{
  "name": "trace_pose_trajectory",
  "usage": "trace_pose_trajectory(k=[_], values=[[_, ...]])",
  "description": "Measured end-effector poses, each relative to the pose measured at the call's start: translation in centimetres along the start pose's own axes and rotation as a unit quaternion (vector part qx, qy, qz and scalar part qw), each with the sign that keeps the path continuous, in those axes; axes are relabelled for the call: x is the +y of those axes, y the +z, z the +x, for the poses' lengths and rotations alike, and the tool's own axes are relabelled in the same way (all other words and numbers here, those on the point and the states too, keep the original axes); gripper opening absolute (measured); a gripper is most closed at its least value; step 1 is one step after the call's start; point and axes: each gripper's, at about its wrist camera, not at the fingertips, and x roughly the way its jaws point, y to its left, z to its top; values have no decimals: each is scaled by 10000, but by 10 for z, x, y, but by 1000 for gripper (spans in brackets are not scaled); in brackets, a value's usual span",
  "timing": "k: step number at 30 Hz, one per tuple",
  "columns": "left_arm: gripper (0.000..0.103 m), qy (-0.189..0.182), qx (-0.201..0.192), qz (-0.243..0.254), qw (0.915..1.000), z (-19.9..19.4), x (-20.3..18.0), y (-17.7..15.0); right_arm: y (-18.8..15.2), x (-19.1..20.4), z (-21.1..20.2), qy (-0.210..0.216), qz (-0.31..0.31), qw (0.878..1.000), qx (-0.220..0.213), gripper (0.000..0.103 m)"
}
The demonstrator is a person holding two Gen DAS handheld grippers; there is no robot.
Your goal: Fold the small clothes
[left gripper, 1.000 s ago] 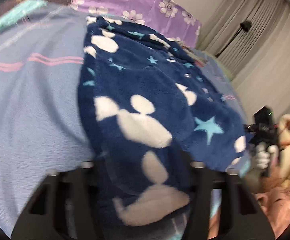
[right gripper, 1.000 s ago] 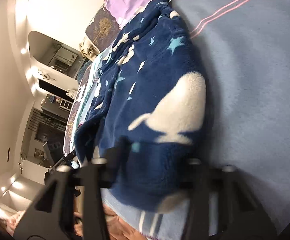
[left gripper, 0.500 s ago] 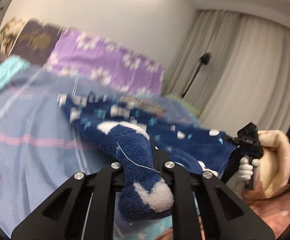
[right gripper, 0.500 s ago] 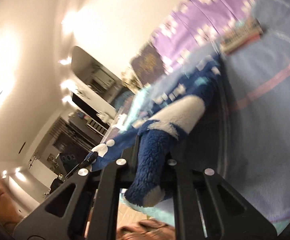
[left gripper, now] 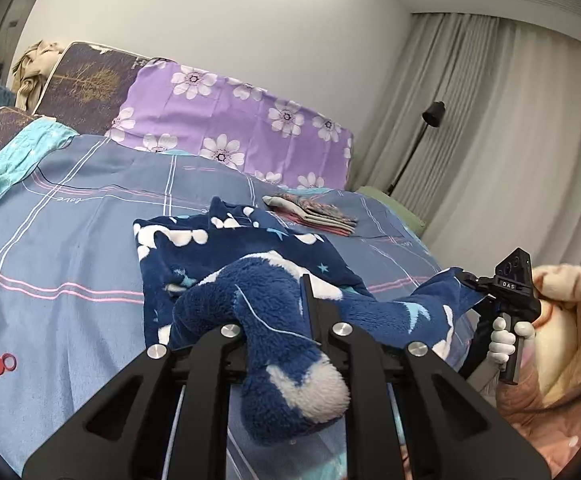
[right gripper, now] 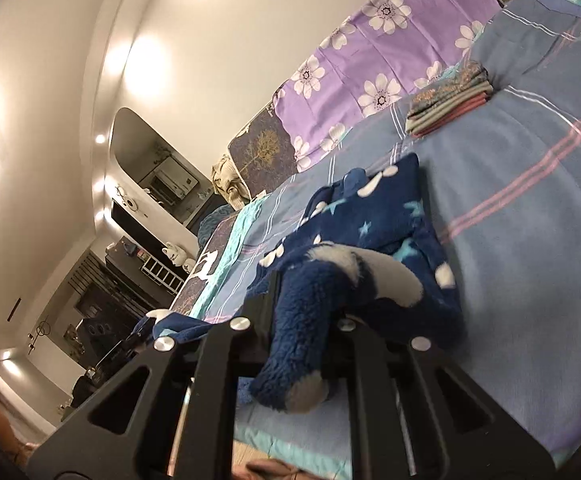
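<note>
Both tongs are clamped nearly shut on the near hem of a dark navy fleece garment with white blobs and pale blue stars (left gripper: 250, 264): the left tongs (left gripper: 278, 320) pinch a thick bunched corner, and the right tongs (left gripper: 470, 284), seen at the right of the left wrist view with a white-gloved hand on the handle, grip the other near corner; in the right wrist view the right tongs (right gripper: 302, 312) show fleece squeezed between the fingers. The near edge hangs raised between the two grips while the far part lies on the blue-grey checked bedspread (left gripper: 70, 240), short of a small stack of folded clothes (left gripper: 314, 216) and the purple flowered pillow (left gripper: 230, 120). To fold well, I judge both corners should travel level and together, kept taut enough that the hem stays straight, then be laid squarely onto the far edge. The garment's long axis appears to run from the tongs away toward the pillow, the held hem lying crosswise.
</note>
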Motion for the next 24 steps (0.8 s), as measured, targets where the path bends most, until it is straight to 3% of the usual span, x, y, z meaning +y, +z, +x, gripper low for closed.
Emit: trace_pose_trajectory(k=[6, 12, 16, 18, 20, 22, 24], values=[[13, 219, -34, 137, 9997, 19, 10, 34, 41, 10, 25, 76, -309, 9995, -81, 11], [13, 383, -81, -5, 9992, 69, 38, 86, 93, 5, 76, -77, -363, 9992, -134, 12], [14, 667, 136, -252, 9974, 126, 75, 107, 119, -18, 136, -677, -498, 9965, 44, 13], [15, 904, 478, -287, 9943, 167, 98, 102, 119, -39, 170, -1118, -551, 9917, 313, 16], [16, 1300, 1016, -411, 9854, 214, 125, 81, 107, -68, 209, -1697, -615, 9806, 766, 16], [20, 1466, 1395, -564, 9777, 243, 145, 57, 85, -90, 234, -2244, -869, 9647, 1072, 20], [22, 1391, 1276, -539, 9805, 252, 155, 41, 72, -94, 236, -2256, -1099, 9622, 1055, 22]])
